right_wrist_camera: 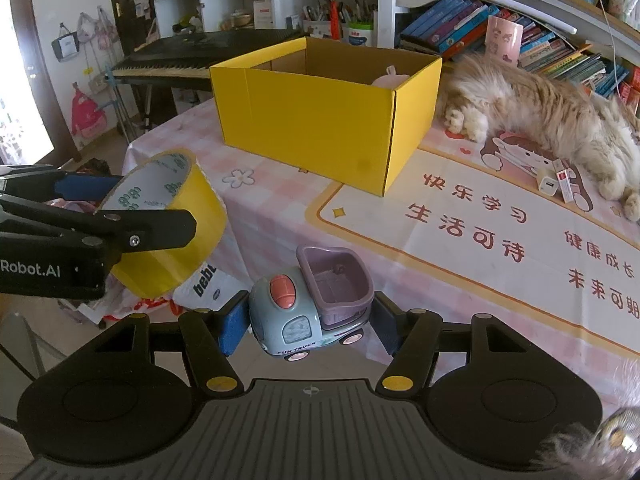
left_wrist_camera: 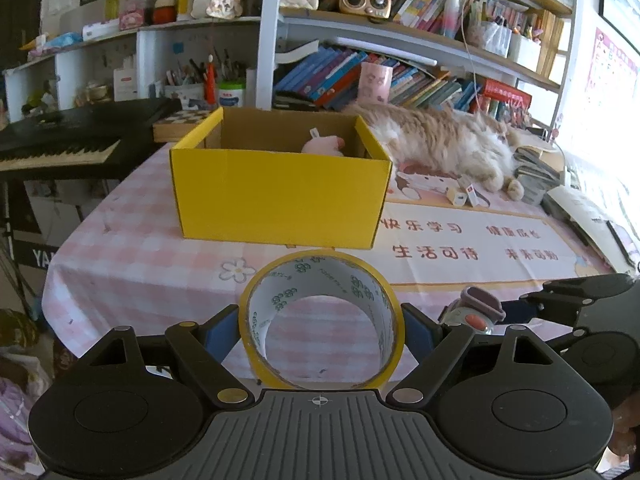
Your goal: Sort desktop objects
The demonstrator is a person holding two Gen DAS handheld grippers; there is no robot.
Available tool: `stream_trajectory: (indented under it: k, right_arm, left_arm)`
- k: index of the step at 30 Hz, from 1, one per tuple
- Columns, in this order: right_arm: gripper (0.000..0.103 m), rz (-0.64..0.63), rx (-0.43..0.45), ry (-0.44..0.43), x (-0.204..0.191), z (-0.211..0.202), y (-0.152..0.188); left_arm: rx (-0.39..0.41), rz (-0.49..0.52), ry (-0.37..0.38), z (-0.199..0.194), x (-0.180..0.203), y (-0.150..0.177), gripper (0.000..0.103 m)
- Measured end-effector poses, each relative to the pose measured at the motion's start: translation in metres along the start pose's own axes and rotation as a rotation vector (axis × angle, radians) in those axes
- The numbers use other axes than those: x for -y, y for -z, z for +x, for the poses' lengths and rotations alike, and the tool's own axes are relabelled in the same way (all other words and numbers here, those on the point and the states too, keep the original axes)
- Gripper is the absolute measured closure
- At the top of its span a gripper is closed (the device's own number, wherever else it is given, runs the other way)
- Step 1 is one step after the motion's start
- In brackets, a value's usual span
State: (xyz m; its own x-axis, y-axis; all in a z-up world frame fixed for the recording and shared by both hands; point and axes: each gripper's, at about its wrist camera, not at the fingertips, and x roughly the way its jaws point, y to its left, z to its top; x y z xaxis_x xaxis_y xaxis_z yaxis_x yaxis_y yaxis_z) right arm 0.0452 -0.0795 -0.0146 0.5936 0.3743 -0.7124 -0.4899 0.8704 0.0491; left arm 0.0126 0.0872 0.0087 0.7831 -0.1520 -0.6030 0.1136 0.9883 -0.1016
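Observation:
My left gripper is shut on a yellow tape roll, held above the table's near edge; the roll also shows in the right wrist view, with the left gripper around it. My right gripper is shut on a grey and purple toy truck, also seen at the right of the left wrist view. An open yellow cardboard box stands ahead on the table, also in the right wrist view, with a pink plush toy inside.
A fluffy cat lies right of the box beside a power bank and small packet. A printed desk mat covers the pink checked tablecloth. A keyboard stands at left; bookshelves stand behind.

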Motion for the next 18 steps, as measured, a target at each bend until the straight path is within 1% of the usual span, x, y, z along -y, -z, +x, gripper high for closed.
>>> stream_trajectory:
  k: [6,11,18]
  right_arm:
    - [0.042,0.01,-0.005,-0.007,-0.001,0.002,-0.003]
    - [0.042,0.001,0.001,-0.011,-0.004,0.002,-0.007]
    - [0.042,0.04,0.015,-0.005,0.007,0.003,-0.019]
  left_arm:
    - [-0.014,0.001,0.008,0.001,-0.003,-0.002,0.018]
    - [-0.01,0.0,0.02,0.005,-0.002,-0.007,0.018]
    - [0.041,0.011,0.01,0.005,-0.003,-0.027,0.018]
